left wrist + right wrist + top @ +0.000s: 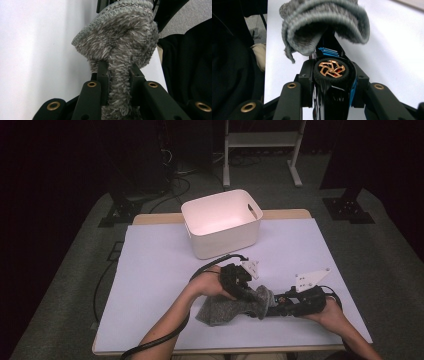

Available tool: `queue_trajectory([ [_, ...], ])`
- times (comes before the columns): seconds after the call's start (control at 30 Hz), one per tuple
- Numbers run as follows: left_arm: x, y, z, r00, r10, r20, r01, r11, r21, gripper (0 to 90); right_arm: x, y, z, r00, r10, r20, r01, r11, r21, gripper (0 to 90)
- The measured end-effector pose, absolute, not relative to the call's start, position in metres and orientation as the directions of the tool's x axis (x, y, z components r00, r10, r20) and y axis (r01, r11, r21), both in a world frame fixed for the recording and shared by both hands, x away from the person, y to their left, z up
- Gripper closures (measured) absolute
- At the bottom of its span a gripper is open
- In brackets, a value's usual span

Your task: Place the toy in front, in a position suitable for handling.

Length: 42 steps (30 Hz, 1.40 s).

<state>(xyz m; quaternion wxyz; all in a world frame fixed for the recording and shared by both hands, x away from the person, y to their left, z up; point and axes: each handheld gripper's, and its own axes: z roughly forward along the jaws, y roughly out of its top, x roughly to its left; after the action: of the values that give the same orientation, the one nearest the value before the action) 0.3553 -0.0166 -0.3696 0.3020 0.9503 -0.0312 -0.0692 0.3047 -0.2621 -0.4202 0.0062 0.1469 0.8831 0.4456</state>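
A grey fuzzy knitted sock [223, 311] lies on the white mat near the front edge, with one end lifted. My left gripper [245, 291] reaches down onto it from above. In the left gripper view my left gripper [118, 73] is shut on a fold of the sock [120, 32]. My right gripper [284, 308] comes in level from the right. It is shut on a black toy car [329, 90] with blue trim and a copper-coloured wheel [332, 69]. The car's far end sits under the sock's open cuff [324, 22].
A white plastic bin [223, 239] with handle slots stands at the back middle of the table. The mat [150, 270] stretches to the left. Cables trail from both grippers. A dark sleeve [190, 67] is close by on the person's side.
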Motion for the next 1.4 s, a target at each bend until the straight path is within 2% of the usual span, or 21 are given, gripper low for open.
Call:
queue_trajectory([
  [0.3,0.354,-0.019,-0.37,0.987,-0.109,-0.119,-0.021,-0.817,0.577,76.2,0.305,-0.269,-0.43,-0.955,0.264,0.134,0.268,0.577,0.771,60.4],
  [0.53,0.352,-0.018,-0.371,0.987,-0.108,-0.117,-0.022,-0.82,0.572,76.2,0.309,-0.258,-0.434,-0.953,0.284,0.104,0.271,0.646,0.713,52.7],
  [0.77,0.353,-0.015,-0.369,0.988,-0.106,-0.112,-0.024,-0.821,0.57,76.1,0.314,-0.248,-0.439,-0.964,0.251,0.088,0.242,0.69,0.682,53.0],
  [0.9,0.353,-0.009,-0.366,0.989,-0.099,-0.109,-0.02,-0.823,0.568,75.9,0.316,-0.241,-0.437,-0.971,0.219,0.093,0.222,0.696,0.683,56.5],
  [1.13,0.353,0.02,-0.359,0.993,-0.064,-0.1,0.002,-0.835,0.549,75.8,0.326,-0.217,-0.442,-0.97,0.203,0.136,0.238,0.654,0.718,56.5],
  [1.4,0.354,0.07,-0.353,0.996,0.007,-0.087,0.051,-0.856,0.515,75.8,0.338,-0.17,-0.434,-0.984,0.132,0.119,0.177,0.645,0.743,56.6],
])
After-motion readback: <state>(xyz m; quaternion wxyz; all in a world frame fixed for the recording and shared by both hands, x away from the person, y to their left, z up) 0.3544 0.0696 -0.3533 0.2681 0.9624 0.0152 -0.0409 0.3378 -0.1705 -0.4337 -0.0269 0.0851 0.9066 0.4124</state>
